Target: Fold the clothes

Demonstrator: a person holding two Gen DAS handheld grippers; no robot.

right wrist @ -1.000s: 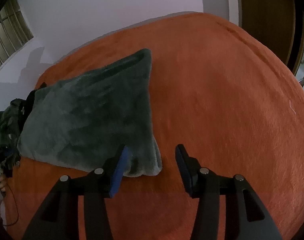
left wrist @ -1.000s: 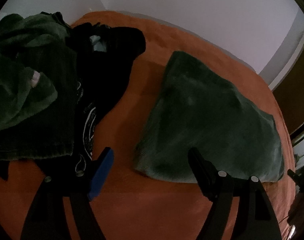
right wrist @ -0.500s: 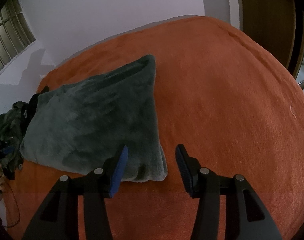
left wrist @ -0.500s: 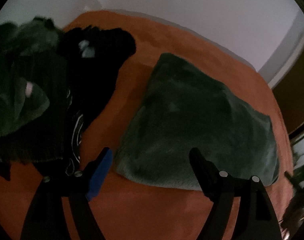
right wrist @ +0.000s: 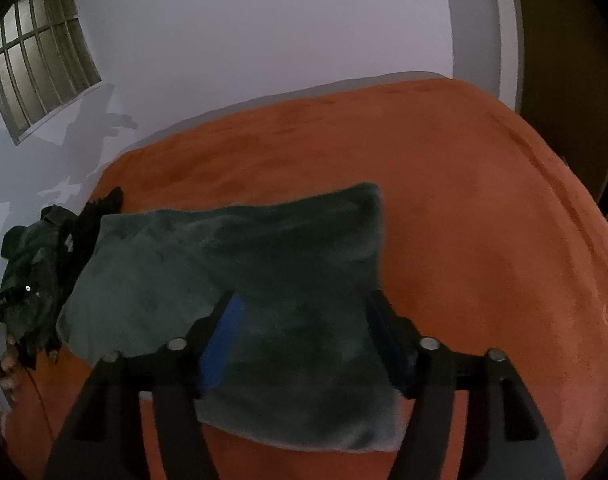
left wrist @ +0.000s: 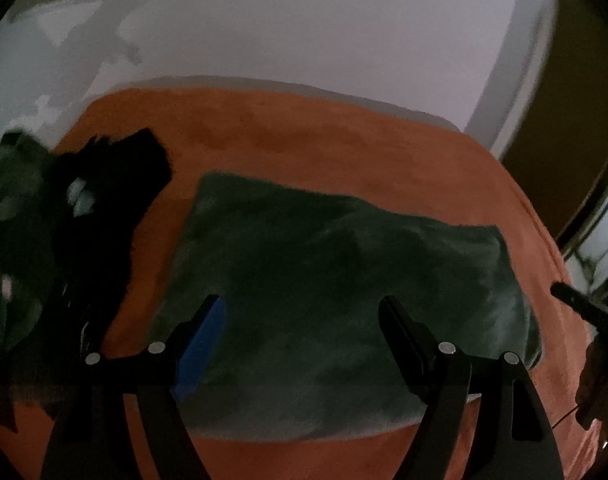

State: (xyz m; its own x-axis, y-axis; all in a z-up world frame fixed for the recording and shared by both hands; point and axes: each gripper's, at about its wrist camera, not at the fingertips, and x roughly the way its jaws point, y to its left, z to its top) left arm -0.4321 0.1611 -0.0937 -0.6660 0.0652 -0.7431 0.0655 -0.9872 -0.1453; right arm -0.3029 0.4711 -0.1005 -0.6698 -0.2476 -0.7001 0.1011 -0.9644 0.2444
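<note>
On the orange bed cover a grey-green plush garment lies flat as a tidy folded rectangle, its near edge towards both cameras and its far corner pointing at the white wall; this piece looks finished or close to it. Beside its left end, just touching or nearly so, sits an unfolded heap: a black garment with a pale label, and a rumpled dark green one beyond it at the picture's edge, so most of the work seems left. The left tool hangs above the folded piece with its jaws spread wide and nothing between them. The right tool hovers over the near right part of the same piece; its jaws are opening, and the plush shows in the gap below them, but the pads do not press on it. In the left view a dark tip of the other tool shows at the far right edge. By my reading, the next piece would come from the heap
</note>
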